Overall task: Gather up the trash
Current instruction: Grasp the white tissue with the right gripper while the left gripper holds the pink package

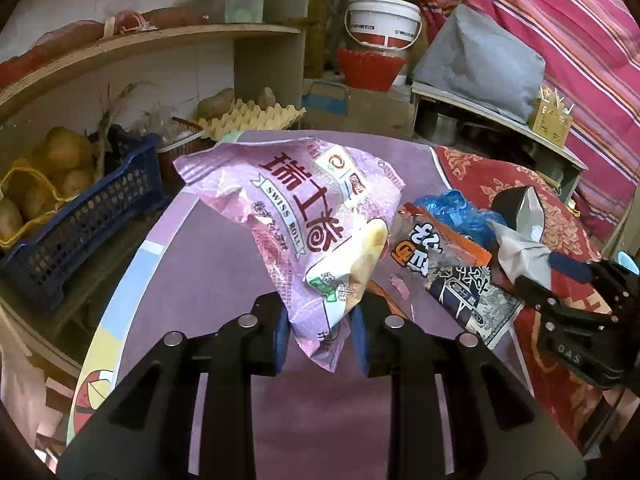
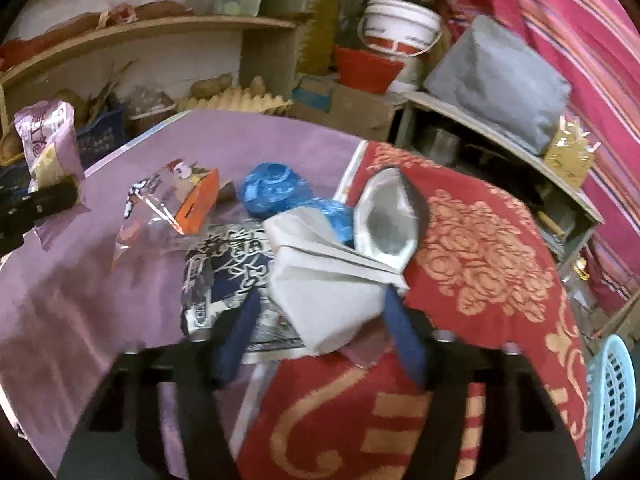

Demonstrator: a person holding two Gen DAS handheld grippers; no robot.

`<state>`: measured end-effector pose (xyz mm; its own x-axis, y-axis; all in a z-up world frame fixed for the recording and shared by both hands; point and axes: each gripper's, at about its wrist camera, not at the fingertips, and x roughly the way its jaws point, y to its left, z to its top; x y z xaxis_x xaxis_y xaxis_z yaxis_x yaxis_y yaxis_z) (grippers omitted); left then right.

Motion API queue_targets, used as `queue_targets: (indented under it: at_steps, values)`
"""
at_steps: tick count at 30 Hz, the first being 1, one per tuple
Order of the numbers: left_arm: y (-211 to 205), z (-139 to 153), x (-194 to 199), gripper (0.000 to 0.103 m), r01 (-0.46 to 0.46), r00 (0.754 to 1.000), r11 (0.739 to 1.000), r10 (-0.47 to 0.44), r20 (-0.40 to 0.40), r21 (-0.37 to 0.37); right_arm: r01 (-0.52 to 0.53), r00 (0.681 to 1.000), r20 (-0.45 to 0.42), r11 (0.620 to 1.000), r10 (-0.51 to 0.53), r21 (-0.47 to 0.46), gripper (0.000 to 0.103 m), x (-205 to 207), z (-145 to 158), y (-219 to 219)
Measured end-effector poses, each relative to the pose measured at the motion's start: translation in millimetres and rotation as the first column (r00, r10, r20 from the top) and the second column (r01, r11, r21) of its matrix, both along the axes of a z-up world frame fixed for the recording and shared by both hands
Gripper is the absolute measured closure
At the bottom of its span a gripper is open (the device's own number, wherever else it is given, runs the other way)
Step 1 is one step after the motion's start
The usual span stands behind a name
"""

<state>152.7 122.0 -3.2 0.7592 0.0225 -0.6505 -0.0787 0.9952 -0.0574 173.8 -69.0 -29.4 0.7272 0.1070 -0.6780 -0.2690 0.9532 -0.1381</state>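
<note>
My left gripper is shut on a pink Swiss-roll wrapper and holds it above the purple table. The wrapper also shows at the far left of the right wrist view. My right gripper is shut on a crumpled white and silver wrapper over the red cloth's edge. It also shows in the left wrist view. On the table lie a clear and orange snack bag, a dark printed wrapper and blue plastic.
A red patterned cloth covers the table's right side. Shelves behind hold a blue crate of potatoes, an egg tray, a white bucket and a grey bundle. A light blue basket stands at the lower right.
</note>
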Motion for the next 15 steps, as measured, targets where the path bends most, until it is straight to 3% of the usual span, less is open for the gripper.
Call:
queue_targets:
  at_steps: [1, 3, 7, 11, 15]
  values:
    - [0, 0, 0, 0.079, -0.001, 1.0, 1.0, 0.001, -0.002, -0.001, -0.003, 1.0, -0.003, 1.0, 0.003, 0.006, 0.052, 1, -1, 0]
    - [0, 0, 1, 0.079, -0.004, 1.0, 1.0, 0.004, -0.005, -0.002, -0.01, 1.0, -0.012, 1.0, 0.01, 0.027, 0.069, 1, 0, -3]
    - [-2, 2, 2, 0.079, -0.009, 1.0, 1.0, 0.009, -0.008, -0.011, -0.026, 0.999, 0.034, 0.999, 0.025, 0.031, 0.089, -7, 13, -8]
    - [-8, 12, -3, 0.08, -0.004, 1.0, 1.0, 0.004, 0.021, -0.003, -0.023, 0.995, 0.098, 0.999, 0.019, 0.042, 0.096, -21, 32, -23]
    - [-22, 27, -13, 0.08, 0.015, 0.998, 1.0, -0.015, 0.06, -0.001, -0.024, 0.99, 0.14, 0.998, 0.015, 0.063, 0.096, -40, 52, -42]
